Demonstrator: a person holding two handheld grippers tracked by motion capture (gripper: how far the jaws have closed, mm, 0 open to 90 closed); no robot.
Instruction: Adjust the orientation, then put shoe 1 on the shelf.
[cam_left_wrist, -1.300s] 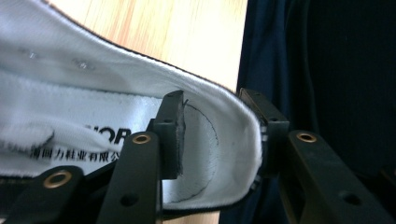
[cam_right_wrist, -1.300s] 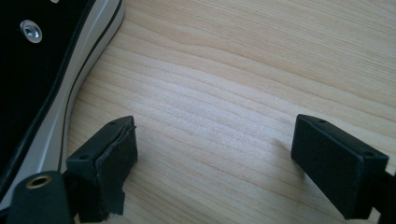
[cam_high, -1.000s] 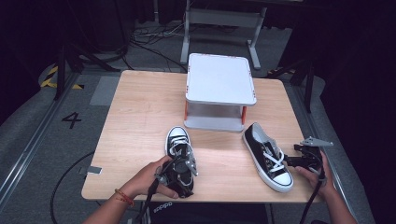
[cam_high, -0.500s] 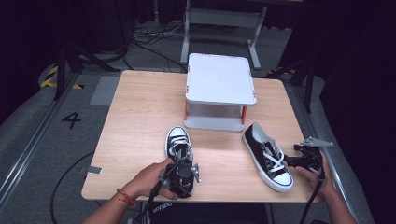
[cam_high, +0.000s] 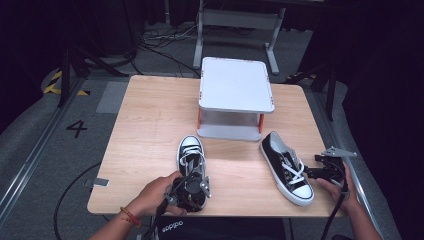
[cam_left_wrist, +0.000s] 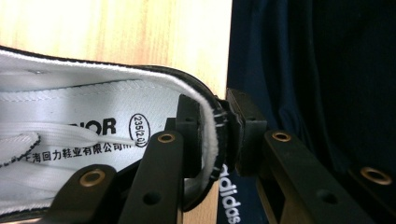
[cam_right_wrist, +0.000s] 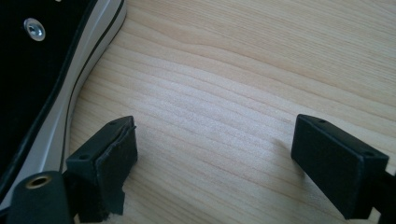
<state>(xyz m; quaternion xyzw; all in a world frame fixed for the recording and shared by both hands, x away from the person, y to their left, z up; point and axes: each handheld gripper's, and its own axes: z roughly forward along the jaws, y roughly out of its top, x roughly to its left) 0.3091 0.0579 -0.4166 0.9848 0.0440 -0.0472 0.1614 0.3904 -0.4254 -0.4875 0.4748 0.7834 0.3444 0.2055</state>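
My left gripper (cam_left_wrist: 210, 135) has just closed on the left sneaker's (cam_high: 191, 159) heel; my right gripper (cam_right_wrist: 212, 168) spread beside the right sneaker (cam_high: 286, 166). White two-tier stand (cam_high: 235, 97) behind on the counter (cam_high: 150, 120).

I see a lab or test bay, not a home. My wooden table (cam_high: 150, 130) stands alone on grey floor (cam_high: 45, 150) marked with a painted 4 (cam_high: 76, 128) and yellow-black tape (cam_high: 55, 85). Cables (cam_high: 160, 47) run loose behind it, past a metal stand (cam_high: 235, 20), with dark surroundings all round.
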